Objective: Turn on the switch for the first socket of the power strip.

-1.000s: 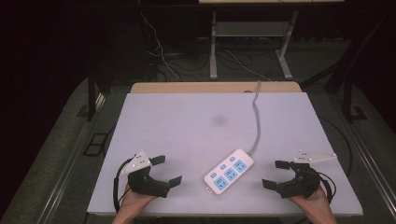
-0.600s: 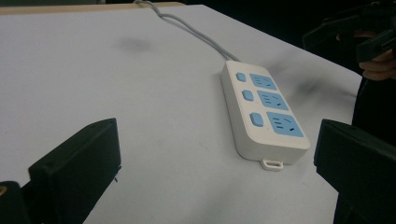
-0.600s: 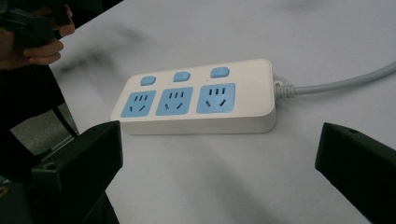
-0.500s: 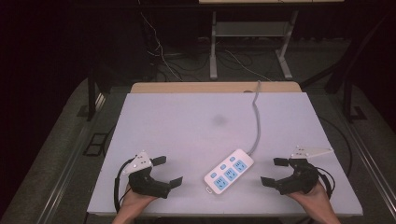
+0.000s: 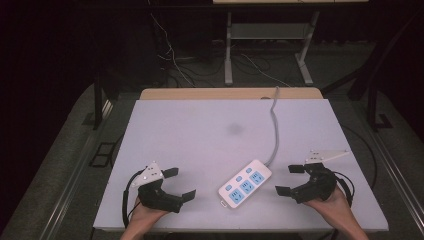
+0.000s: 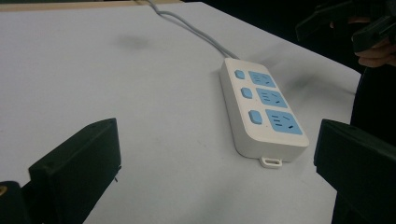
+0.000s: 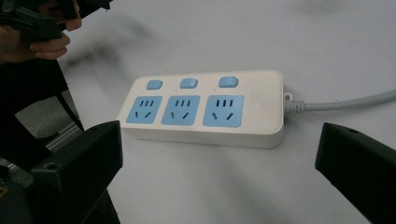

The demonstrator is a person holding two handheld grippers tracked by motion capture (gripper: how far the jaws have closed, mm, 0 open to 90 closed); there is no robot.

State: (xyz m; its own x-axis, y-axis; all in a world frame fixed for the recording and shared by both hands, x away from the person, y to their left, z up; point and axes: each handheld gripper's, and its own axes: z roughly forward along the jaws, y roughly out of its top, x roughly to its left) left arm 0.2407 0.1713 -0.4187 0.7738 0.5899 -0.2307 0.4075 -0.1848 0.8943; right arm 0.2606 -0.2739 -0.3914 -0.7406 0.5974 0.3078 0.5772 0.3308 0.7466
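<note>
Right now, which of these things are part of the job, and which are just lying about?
Part of the job:
power strip
its cord
left gripper, open
right gripper, open

Just lying about:
dark smudge on the table
cables on the floor behind

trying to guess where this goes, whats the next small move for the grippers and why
Probably bring the right gripper in toward the power strip. Both grippers are open and hold nothing; the left gripper sits farther from it. The strip lies flat between them on the table, its cable running to the far edge, so a first contact seems due.
</note>
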